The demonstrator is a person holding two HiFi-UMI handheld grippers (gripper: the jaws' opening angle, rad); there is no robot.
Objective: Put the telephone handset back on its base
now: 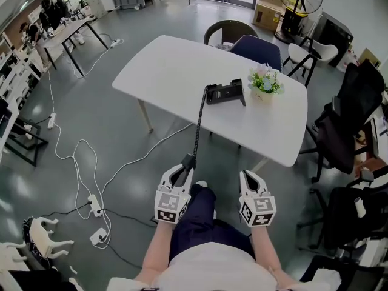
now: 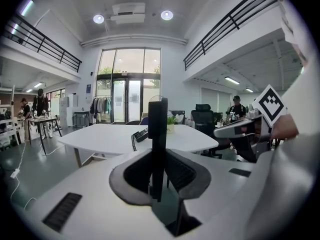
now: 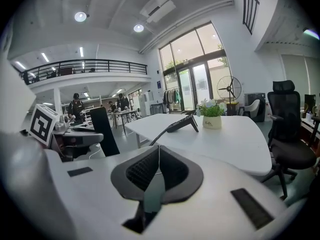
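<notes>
Although the handset (image 1: pixel 188 161) is already gripped, it hangs well short of the white table (image 1: pixel 163 71), so most of the job looks undone. At the left of the head view the left gripper (image 1: pixel 182 173) is clenched on it. The left gripper view shows the handset (image 2: pixel 157 124) as a dark slab standing upright between the two pads, pinched at its lower end.

From the handset the black cord (image 1: pixel 199 123) runs toward twelve o'clock, over the table's near edge, to the telephone base (image 1: pixel 225 93). The base sits near the middle of the table with its cradle apparently bare — it is too far off to be sure. Just beside the base, at its three o'clock, stands a small potted plant (image 1: pixel 265 85).

At the left gripper's three o'clock the right gripper (image 1: pixel 251 179) holds nothing. The right gripper view shows its jaws closed pad to pad with nothing between them.

So the pick-up is done. What is left, by this reading, is the whole carry — bringing the handset toward twelve o'clock over the table, lining it up with the cradle, laying it down and letting go.
</notes>
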